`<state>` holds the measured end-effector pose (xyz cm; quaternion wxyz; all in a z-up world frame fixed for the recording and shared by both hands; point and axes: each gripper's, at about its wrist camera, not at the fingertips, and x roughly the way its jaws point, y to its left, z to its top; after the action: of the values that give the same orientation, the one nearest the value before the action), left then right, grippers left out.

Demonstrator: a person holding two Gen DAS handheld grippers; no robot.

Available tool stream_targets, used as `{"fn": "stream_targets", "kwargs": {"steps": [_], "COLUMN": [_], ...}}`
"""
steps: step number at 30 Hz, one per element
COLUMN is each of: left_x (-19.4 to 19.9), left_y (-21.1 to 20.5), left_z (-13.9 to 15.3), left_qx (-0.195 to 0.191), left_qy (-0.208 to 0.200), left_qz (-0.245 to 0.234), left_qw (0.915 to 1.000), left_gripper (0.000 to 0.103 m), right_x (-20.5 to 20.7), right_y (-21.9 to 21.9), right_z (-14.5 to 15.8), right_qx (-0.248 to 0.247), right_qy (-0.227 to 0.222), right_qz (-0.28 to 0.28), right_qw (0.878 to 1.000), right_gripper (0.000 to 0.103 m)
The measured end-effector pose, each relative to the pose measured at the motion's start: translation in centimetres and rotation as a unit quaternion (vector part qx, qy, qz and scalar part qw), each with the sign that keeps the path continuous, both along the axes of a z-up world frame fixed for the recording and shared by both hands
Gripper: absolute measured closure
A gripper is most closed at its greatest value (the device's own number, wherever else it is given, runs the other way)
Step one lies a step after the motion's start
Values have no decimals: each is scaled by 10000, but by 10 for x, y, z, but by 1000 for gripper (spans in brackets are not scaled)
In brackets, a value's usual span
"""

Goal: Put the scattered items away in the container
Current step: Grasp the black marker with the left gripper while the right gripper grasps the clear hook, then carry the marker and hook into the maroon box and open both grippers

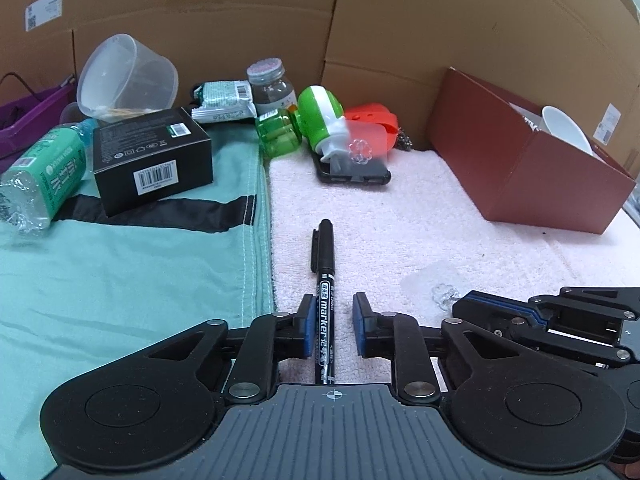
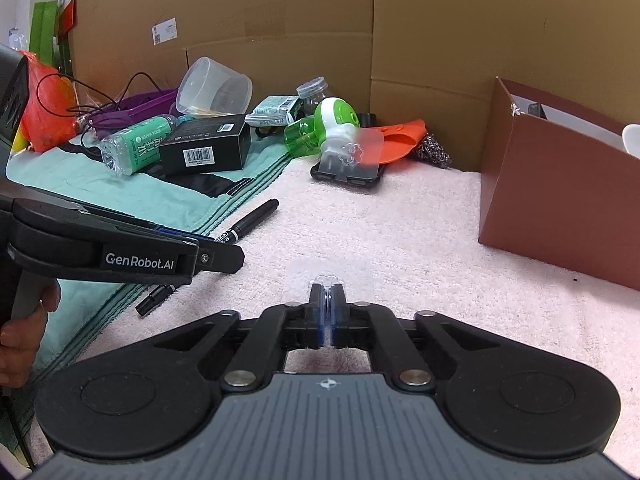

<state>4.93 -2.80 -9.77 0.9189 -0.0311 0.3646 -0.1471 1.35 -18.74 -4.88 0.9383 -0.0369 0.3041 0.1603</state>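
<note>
A black marker (image 1: 325, 256) lies on the pink towel (image 1: 400, 220), running straight between the fingers of my left gripper (image 1: 333, 304). The left pad is against it and a gap shows at the right pad, so the jaws stand open. My right gripper (image 2: 328, 292) is shut on a clear plastic hook with a flower-shaped knob (image 2: 328, 279), low over the towel. In the left wrist view that gripper (image 1: 460, 308) sits at the right with the clear hook (image 1: 443, 293) at its tip. The red-brown box (image 2: 560, 208) stands open at the right with a white bowl (image 1: 566, 128) inside.
At the back lie a phone (image 1: 354, 174) under another clear hook, a green-and-white device (image 1: 322, 116), an orange silicone piece (image 2: 400, 136), a steel scrubber (image 2: 436, 152). On the teal cloth (image 1: 120, 280): a black box (image 1: 152, 160), a water bottle (image 1: 40, 176), a clear tub (image 1: 128, 76). Cardboard walls stand behind.
</note>
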Motion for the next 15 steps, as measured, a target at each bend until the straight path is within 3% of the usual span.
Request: {"fn": "stream_targets", "kwargs": {"steps": [3,15], "left_x": [-3,-24], "left_y": [1,-15], "left_z": [3,21], "left_qx": [10,-67], "left_qy": [17,-163], "left_qz": [91,-146], "left_qw": [10000,9997], "left_gripper": [99,100], "right_x": [-2,-26], "right_y": [-3,-17], "right_z": [1,16], "right_qx": [202,484], "right_qy": [64,-158], "right_qz": [1,-60], "right_qw": [9998,9987], "right_gripper": [100,100]}}
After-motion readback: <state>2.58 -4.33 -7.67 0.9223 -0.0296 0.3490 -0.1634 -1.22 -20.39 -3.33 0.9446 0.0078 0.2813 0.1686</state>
